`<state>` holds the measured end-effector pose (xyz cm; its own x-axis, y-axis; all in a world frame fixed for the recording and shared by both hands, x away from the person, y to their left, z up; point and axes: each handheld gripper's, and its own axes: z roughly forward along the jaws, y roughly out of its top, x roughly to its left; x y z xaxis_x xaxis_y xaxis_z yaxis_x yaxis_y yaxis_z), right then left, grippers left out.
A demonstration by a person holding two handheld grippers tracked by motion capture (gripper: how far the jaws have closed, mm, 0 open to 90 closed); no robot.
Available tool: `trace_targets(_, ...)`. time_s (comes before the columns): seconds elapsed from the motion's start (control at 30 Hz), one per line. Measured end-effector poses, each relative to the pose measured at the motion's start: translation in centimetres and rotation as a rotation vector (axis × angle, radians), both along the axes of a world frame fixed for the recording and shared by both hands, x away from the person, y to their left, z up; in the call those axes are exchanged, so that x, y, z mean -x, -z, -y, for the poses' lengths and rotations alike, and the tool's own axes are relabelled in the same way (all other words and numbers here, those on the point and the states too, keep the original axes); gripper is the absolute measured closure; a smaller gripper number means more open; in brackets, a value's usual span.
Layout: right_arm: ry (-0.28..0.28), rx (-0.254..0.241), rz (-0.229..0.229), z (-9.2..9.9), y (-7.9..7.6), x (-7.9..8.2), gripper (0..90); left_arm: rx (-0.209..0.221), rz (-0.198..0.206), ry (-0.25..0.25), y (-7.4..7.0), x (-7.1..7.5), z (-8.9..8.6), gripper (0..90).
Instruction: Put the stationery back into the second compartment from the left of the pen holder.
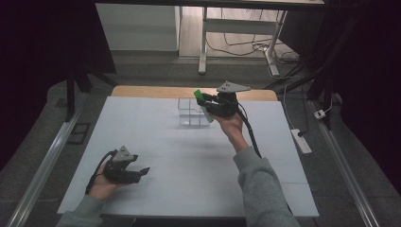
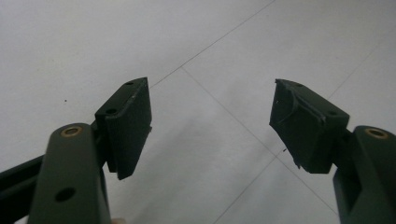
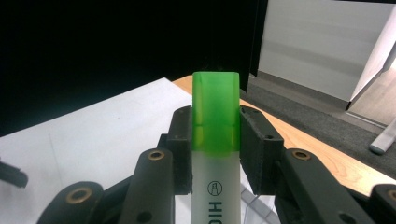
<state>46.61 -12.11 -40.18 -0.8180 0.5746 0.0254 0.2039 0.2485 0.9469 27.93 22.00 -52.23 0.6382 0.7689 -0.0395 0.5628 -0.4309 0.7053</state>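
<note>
Now: right gripper [image 3: 215, 149] clamped on green-capped highlighter [image 3: 215, 140], cap upward | left gripper [image 2: 210, 123] jaws apart

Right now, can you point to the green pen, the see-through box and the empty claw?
green pen [image 3: 215, 112], right gripper view, on its green cap.
see-through box [image 1: 190, 113], high view, on its clear front wall.
empty claw [image 1: 137, 171], high view, between the tips of the left one.

Green-capped white highlighter [image 3: 215, 154], cap forward, clamped in the raised right claw [image 1: 204, 100] above a clear compartment box [image 1: 191, 112].
</note>
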Motion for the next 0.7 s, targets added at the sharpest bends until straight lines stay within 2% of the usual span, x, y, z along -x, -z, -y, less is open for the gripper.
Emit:
trace_targets(0.3,0.026,-0.024,-0.018,-0.7,0.8,-1.7,66.3,0.007,-0.001,-0.006,0.0,0.0,-0.2,29.2)
trace_targets(0.7,0.029,-0.050,-0.007,-1.6,0.5,-3.3,66.3,0.014,-0.002,-0.013,0.1,-0.1,-0.6,29.4)
